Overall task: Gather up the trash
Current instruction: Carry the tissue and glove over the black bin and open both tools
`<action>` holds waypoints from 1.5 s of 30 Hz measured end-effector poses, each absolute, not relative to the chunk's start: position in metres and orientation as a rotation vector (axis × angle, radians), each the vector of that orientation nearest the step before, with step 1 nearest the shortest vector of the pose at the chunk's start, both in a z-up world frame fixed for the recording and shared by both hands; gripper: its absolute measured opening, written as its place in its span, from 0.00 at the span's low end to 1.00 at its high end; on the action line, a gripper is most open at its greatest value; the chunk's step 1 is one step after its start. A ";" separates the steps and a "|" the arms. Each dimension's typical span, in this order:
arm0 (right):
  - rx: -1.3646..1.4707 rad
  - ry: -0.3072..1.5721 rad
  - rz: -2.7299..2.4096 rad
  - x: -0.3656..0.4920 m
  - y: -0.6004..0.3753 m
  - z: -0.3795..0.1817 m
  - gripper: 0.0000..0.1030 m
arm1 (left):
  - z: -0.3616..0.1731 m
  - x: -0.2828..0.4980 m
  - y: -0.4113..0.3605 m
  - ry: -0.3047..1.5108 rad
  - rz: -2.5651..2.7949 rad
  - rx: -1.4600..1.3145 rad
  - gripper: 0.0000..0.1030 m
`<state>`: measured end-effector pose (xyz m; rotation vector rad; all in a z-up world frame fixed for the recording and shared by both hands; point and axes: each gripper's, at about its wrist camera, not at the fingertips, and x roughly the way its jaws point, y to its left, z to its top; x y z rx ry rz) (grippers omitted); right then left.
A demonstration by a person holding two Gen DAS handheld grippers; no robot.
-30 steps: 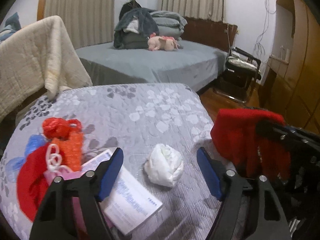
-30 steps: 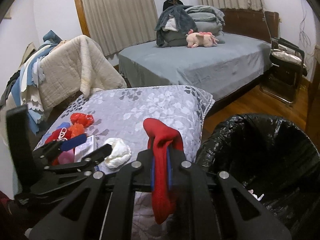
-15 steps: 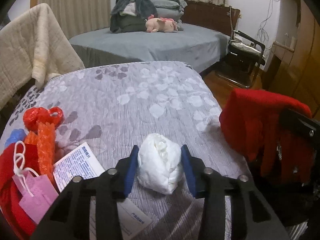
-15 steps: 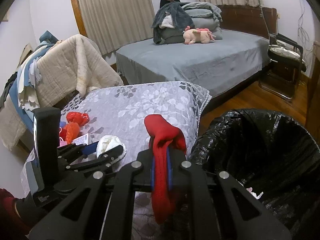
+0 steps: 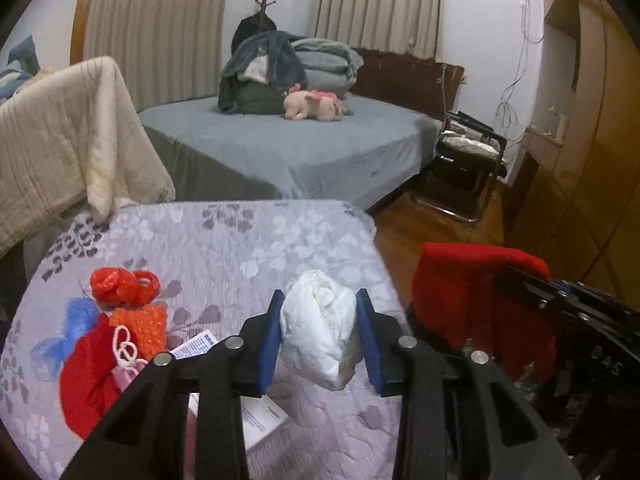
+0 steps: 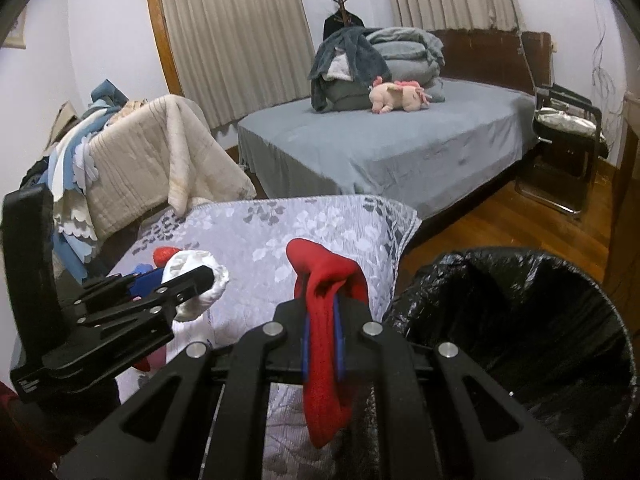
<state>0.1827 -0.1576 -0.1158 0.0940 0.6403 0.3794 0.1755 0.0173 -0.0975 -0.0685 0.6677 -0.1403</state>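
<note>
Now both claws are loaded: the left claw has just closed on a white wad, and the right claw pinches a red cloth. Next, probably, each load must go over the black bin bag at lower right and be released.

The printed paper is mostly hidden under the left gripper, its text too small to read. The bin bag is cut off at the lower right edge beside the right gripper; its bottom is too dark to make out.
</note>
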 end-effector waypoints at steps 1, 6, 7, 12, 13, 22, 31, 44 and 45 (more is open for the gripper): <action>0.092 0.632 0.376 0.180 -0.159 -0.111 0.08 | -0.093 0.172 0.015 0.663 -0.145 -0.068 0.34; 0.083 0.611 0.354 0.167 -0.172 -0.097 0.08 | -0.075 0.160 0.003 0.642 -0.183 -0.077 0.34; 0.083 0.608 0.345 0.163 -0.177 -0.095 0.08 | -0.072 0.158 -0.001 0.638 -0.192 -0.076 0.34; 0.080 0.600 0.294 0.150 -0.200 -0.089 0.08 | -0.065 0.151 -0.021 0.624 -0.239 -0.074 0.34; 0.079 0.600 0.280 0.147 -0.206 -0.089 0.08 | -0.063 0.151 -0.026 0.621 -0.250 -0.072 0.34; 0.081 0.632 0.180 0.135 -0.253 -0.097 0.08 | -0.065 0.151 -0.079 0.616 -0.358 -0.041 0.34; 0.086 0.657 0.124 0.138 -0.279 -0.112 0.08 | -0.080 0.164 -0.128 0.637 -0.434 -0.013 0.34; 0.045 0.774 0.056 0.146 -0.303 -0.141 0.26 | -0.105 0.183 -0.155 0.708 -0.486 -0.015 0.52; 0.051 0.782 0.049 0.146 -0.305 -0.143 0.26 | -0.106 0.183 -0.156 0.710 -0.486 -0.014 0.53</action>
